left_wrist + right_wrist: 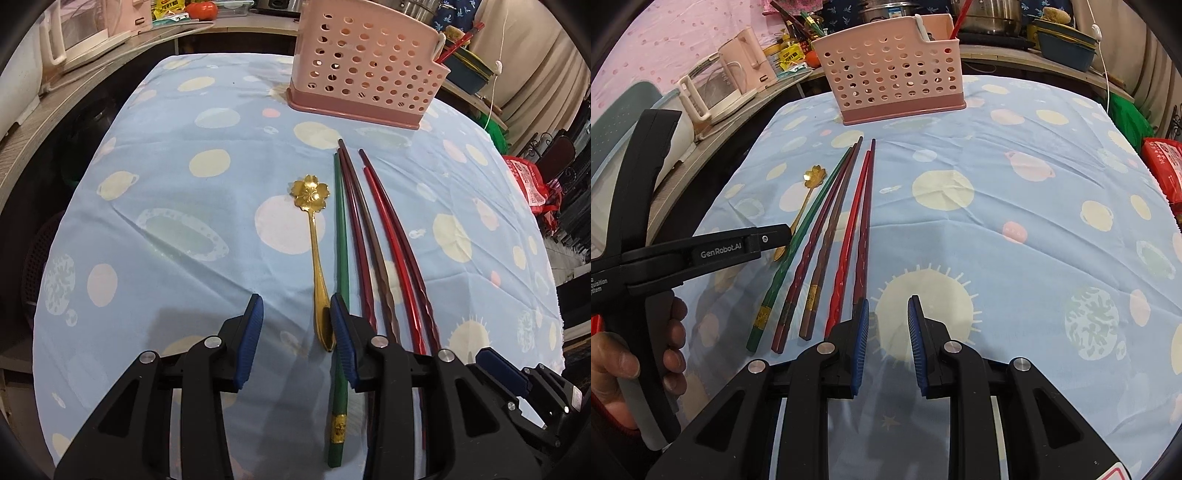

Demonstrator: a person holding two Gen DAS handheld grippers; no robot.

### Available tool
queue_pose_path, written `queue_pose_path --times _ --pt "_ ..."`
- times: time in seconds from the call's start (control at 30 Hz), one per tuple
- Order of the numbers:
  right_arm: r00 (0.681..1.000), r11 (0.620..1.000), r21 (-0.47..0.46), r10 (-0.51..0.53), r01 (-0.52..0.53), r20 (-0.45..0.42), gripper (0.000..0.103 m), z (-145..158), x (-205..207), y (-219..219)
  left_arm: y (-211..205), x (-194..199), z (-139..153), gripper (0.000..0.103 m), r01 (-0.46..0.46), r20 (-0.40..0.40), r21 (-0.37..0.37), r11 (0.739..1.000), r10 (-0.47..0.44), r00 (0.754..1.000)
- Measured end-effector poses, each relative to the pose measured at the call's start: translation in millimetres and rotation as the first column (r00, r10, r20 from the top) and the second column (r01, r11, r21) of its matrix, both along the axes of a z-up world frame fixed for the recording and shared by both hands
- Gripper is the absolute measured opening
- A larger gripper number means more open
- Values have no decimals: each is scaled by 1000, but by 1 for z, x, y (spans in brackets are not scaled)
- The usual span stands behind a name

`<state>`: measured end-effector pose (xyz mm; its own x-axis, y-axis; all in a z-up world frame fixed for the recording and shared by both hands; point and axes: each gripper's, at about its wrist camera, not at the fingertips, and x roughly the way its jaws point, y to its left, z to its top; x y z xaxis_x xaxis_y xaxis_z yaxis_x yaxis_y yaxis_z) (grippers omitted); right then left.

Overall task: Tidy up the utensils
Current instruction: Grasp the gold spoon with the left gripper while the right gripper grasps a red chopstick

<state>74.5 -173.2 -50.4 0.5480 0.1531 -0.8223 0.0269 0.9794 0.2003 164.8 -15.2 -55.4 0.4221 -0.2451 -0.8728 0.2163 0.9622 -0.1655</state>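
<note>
A gold spoon (317,254) with a flower-shaped bowl lies on the blue spotted tablecloth (177,206). Its handle end sits between the jaws of my left gripper (295,301), close to the right pad and not pinched. That gripper is open and low over the cloth. Right of the spoon lie a green chopstick (341,240) and several red, brown and maroon chopsticks (384,236), side by side. A pink perforated holder (369,74) stands at the table's far side. My right gripper (888,301) is open and empty, just right of the chopsticks' (849,229) thick ends.
A person's hand (628,362) holds the left gripper's grip. A counter on the left carries a kettle (746,59) and a white appliance (709,92). Pots (982,14) and bowls stand behind the holder. A red bag (1163,166) sits past the table's right edge.
</note>
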Motion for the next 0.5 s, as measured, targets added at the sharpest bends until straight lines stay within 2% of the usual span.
queue_pose_path --times 0.17,0.27,0.5 --pt "1000 1000 1 6 -6 -5 22 -2 4 3 -4 -2 -2 35 21 16 37 999 -21 1000" --pt "1000 1000 0 15 -15 -9 22 -4 5 5 -4 -4 -2 30 29 27 64 998 -31 999" --pt "999 999 -5 36 -36 -19 22 -8 7 12 5 -6 -2 17 25 21 51 998 -27 999"
